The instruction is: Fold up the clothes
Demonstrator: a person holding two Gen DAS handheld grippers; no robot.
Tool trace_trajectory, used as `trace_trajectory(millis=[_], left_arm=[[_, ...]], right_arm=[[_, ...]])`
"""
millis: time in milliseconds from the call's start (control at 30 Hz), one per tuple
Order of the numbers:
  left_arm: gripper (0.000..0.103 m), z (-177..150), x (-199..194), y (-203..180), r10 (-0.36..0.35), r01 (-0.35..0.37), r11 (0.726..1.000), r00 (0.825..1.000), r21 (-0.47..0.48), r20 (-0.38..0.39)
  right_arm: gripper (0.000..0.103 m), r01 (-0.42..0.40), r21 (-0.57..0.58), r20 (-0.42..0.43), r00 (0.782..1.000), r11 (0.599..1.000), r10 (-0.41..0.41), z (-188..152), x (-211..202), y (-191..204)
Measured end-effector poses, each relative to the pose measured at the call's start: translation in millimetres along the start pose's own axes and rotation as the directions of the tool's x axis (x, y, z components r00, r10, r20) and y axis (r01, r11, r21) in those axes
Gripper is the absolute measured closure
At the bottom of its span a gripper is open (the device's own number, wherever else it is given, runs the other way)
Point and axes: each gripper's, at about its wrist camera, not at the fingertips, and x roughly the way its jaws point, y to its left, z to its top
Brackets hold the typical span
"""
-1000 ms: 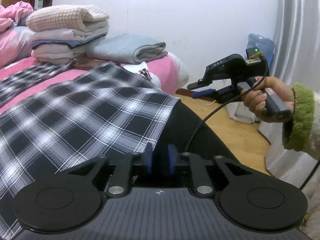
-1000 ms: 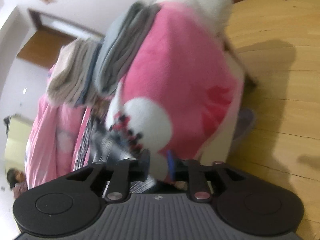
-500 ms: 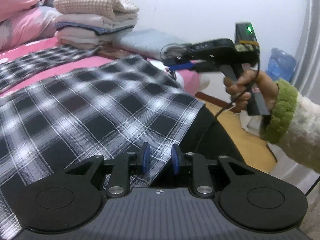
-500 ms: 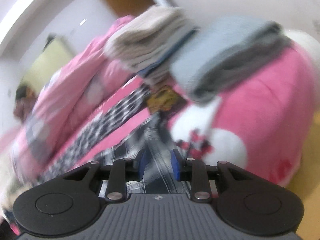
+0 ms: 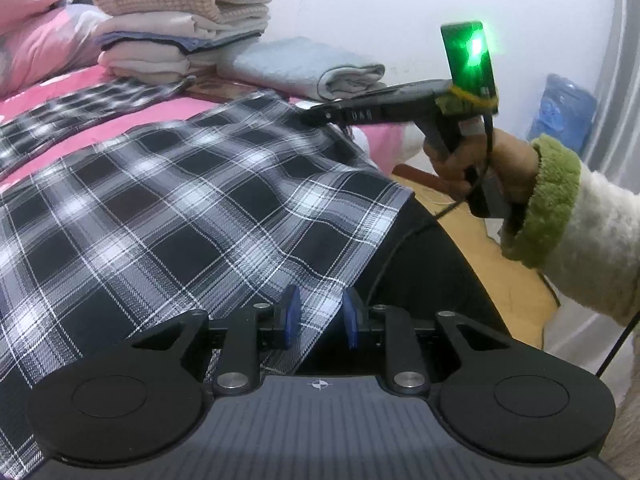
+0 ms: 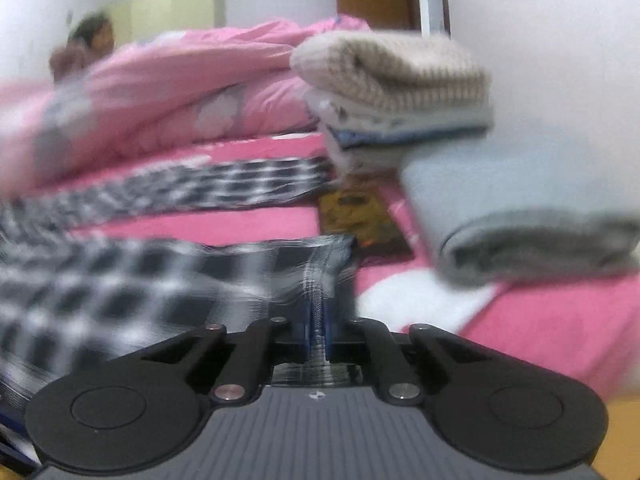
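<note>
Shirt: plaid shirt [image 5: 168,208] spread over pink bed [image 5: 132,114], near-right corner hanging off edge.
L gripper [image 5: 318,316]: blue pads apart, shirt hem lying between them, not pinched.
R gripper [image 6: 318,322]: pads closed tight on far-right shirt corner; view blurred.
R hand [image 5: 480,172]: on the handle, green cuff [image 5: 548,200].
Far: folded stack [image 5: 180,28], grey-blue towel [image 5: 304,68] to its right.

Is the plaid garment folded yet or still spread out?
Spread: the plaid garment lies flat across the pink bed, one corner pinched in the right hand-held gripper.
</note>
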Motion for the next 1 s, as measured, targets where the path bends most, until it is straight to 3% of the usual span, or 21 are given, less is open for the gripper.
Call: trace_trajectory(millis=[100,133,167,267,400,467,567,633,767,867,1000], left_arm=[[0.080,0.0,0.0,0.9,0.000,0.000,1.000,1.000,0.002,-0.009],[0.080,0.1,0.0,1.0,0.000,0.000,1.000,1.000,0.004,-0.011],[0.080,0.2,-0.1,1.1,0.000,0.000,1.000,1.000,0.007,-0.014],[0.080,0.0,0.2,-0.1,0.001,-0.001,1.000,1.000,0.016,-0.019],[0.080,-1.5,-1.0,-0.8,0.006,-0.006,1.000,1.000,0.015,-0.021],[0.080,-2.0,-2.0,-0.2,0.009,-0.009,1.000,1.000,0.009,-0.022],[0.080,-2.6,-4.7,1.7,0.004,-0.004,1.000,1.000,-0.008,-0.021],[0.080,-3.2,-6.1,2.1,-0.003,0.003,1.000,1.000,-0.014,-0.025],[0.080,-4.2,-5.9,0.1,-0.012,0.012,1.000,0.999,-0.006,-0.035],[0.080,-4.1,-7.6,-2.2,-0.013,0.013,1.000,0.999,0.000,-0.037],[0.080,-5.5,-15.4,-4.3,-0.012,0.012,1.000,0.999,0.005,-0.034]], right_arm=[[0.085,0.090,-0.086,0.012,0.996,0.992,-0.089,-3.4,-1.4,13.2],[0.071,0.117,-0.077,0.024,0.993,0.990,-0.115,-2.8,-4.2,12.2],[0.065,0.143,-0.060,0.039,0.989,0.988,-0.141,-1.7,-7.5,10.0],[0.069,0.124,0.048,0.075,0.989,0.991,-0.127,5.3,-15.6,-5.1],[0.083,-0.035,0.095,0.079,0.996,0.995,0.027,15.6,-8.6,-8.9],[0.085,-0.087,0.108,0.044,0.996,0.990,0.083,16.2,5.4,-9.3],[0.094,-0.031,0.171,-0.017,0.999,0.985,0.034,11.1,22.5,-23.4],[0.093,-0.006,0.212,0.004,1.000,0.977,0.005,12.9,19.6,-32.4],[0.093,-0.091,0.287,0.069,0.995,0.954,0.074,20.1,11.2,-41.7],[0.093,-0.189,0.317,0.049,0.982,0.930,0.183,18.7,32.9,-40.5],[0.095,-0.183,0.423,0.042,0.982,0.888,0.183,4.8,41.7,-56.8]])
